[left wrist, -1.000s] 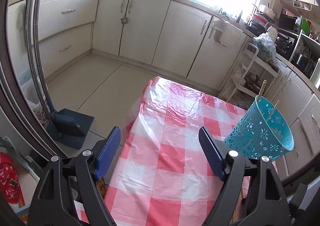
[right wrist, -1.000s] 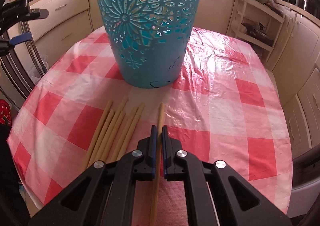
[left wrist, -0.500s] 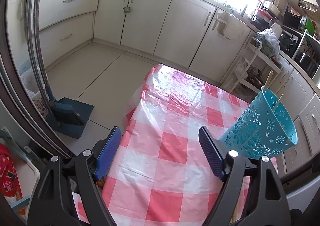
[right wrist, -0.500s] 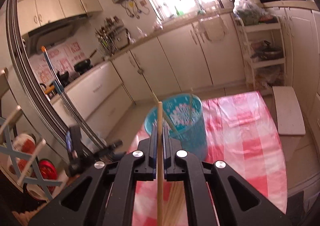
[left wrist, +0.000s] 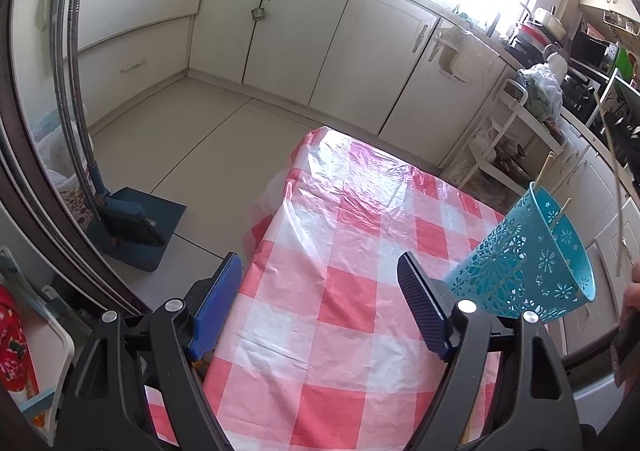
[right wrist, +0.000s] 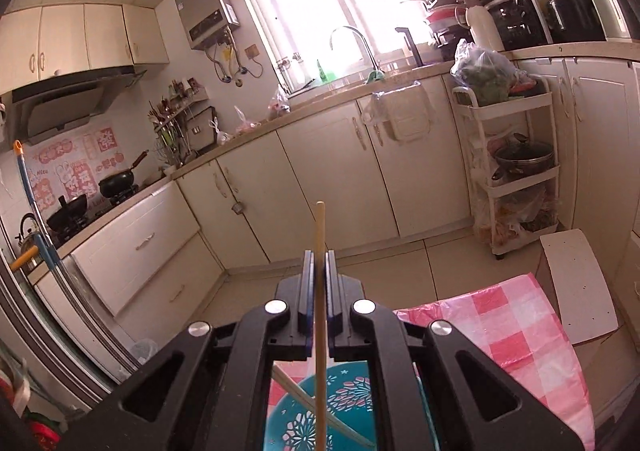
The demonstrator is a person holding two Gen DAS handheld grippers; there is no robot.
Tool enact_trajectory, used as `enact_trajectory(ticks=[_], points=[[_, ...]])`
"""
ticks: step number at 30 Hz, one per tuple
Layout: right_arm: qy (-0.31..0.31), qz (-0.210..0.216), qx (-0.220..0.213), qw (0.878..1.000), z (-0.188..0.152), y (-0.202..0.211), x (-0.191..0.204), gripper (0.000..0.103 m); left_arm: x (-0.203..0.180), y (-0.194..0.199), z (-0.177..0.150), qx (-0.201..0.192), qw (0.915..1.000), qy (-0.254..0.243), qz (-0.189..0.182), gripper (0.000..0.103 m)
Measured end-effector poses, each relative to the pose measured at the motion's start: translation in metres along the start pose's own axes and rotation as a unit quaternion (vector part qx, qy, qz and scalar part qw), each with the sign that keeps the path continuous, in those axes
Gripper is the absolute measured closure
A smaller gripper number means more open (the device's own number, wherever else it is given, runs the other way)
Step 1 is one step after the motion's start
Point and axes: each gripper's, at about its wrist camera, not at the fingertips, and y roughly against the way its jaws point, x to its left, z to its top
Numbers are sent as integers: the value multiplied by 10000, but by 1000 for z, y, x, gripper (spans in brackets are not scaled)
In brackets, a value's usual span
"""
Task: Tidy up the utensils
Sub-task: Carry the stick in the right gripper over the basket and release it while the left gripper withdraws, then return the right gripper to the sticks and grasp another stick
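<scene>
While my right gripper point(right wrist: 319, 291) pinches one chopstick point(right wrist: 319, 235) tight between its pads, the stick stands upright above the teal basket point(right wrist: 344, 411), its lower end running down toward the open mouth. I judge this the drop-in step — the stick is over the basket but not yet let go. Two chopsticks point(left wrist: 545, 169) already lean inside the basket point(left wrist: 532, 263), so part of the job looks done; from these views I cannot tell whether more sticks lie on the table. The basket sits near the right edge of the red-checked cloth point(left wrist: 340, 271). My left gripper point(left wrist: 320, 307) hangs over the near end of that cloth, jaws wide apart and holding nothing, well clear of the basket. Beyond the table are cream cabinets point(right wrist: 332, 179), a white trolley point(right wrist: 516, 171), and — on the floor at the left — a blue dustpan point(left wrist: 136, 223).
</scene>
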Motion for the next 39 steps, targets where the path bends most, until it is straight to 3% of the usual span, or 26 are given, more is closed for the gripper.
enact_trajectory(ticks=[12, 17, 20, 23, 28, 39], points=[[422, -108, 526, 9977, -30, 8, -4, 97, -2, -5, -2, 98, 9999, 21, -27, 27], [469, -41, 290, 9985, -31, 56, -7, 85, 4, -7, -2, 140, 9998, 106, 70, 26], [615, -58, 258, 9978, -51, 93, -8, 82, 7, -7, -3, 157, 9997, 150, 99, 25], [893, -186, 721, 9932, -96, 107, -10, 82, 8, -7, -5, 185, 9996, 176, 105, 25], [835, -438, 2142, 9722, -184, 78, -29, 86, 4, -7, -9, 217, 9997, 46, 135, 25], [618, -681, 2684, 9589, -220, 33, -37, 89, 9, -10, -10, 308, 9994, 75, 127, 24]])
